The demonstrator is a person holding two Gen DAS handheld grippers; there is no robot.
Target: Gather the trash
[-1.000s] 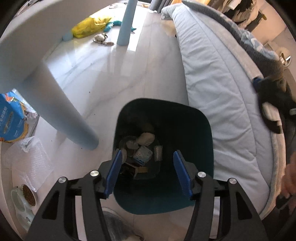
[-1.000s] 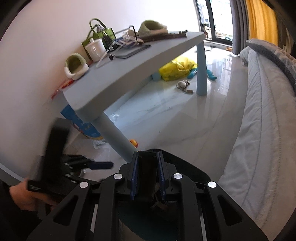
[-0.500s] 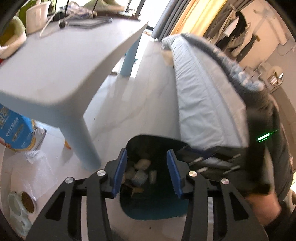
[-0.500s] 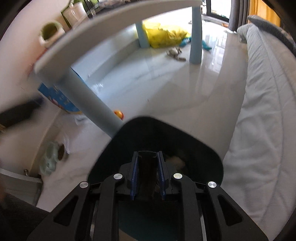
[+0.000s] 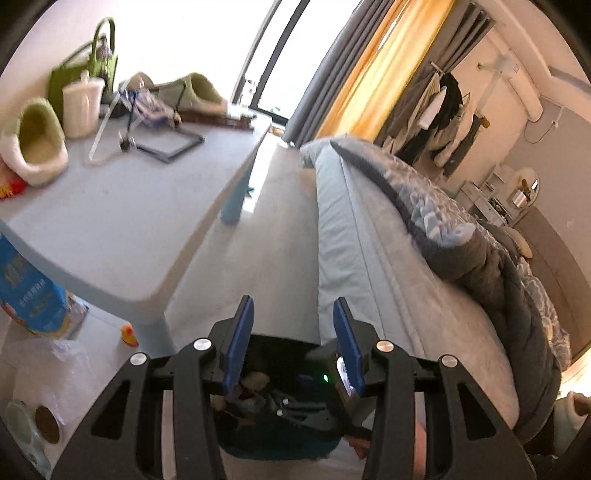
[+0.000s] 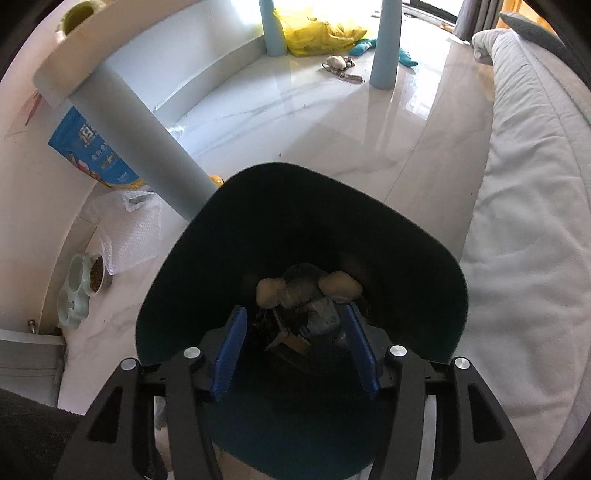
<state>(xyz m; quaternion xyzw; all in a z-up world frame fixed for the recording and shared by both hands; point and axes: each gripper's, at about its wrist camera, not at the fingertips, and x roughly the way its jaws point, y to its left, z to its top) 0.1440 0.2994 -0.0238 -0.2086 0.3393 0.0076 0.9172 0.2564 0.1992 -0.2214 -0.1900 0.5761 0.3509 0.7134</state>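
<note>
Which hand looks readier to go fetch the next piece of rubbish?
Probably the left. The left gripper, jaws just narrowed but apart and empty, faces the table. The right gripper points down into the dark bin, jaws just opened, nothing between them, over the trash.

One dark teal plastic trash bin [image 6: 177, 295] stands on the floor, and among the crumpled scraps at its bottom two pale beige rounded lumps [image 6: 269, 291] can be counted; the rest of that heap is too tangled to number. Three pale blue round table legs [image 6: 147, 147] show under the light grey tabletop [image 5: 122, 221]. On that tabletop sit two green-and-cream plush slippers [image 5: 35, 144], one white plastic cup [image 5: 79, 107] and one green handled bag [image 5: 64, 79]. The floor carries one blue printed feed bag [image 6: 92, 155], one yellow plastic bag [image 6: 317, 33], one pale green pet bowl tray [image 6: 75, 291] with three hollows, and one sheet of clear bubble wrap [image 6: 133, 236]. One bed with a light grey mattress [image 6: 528, 184] lies alongside.
</note>
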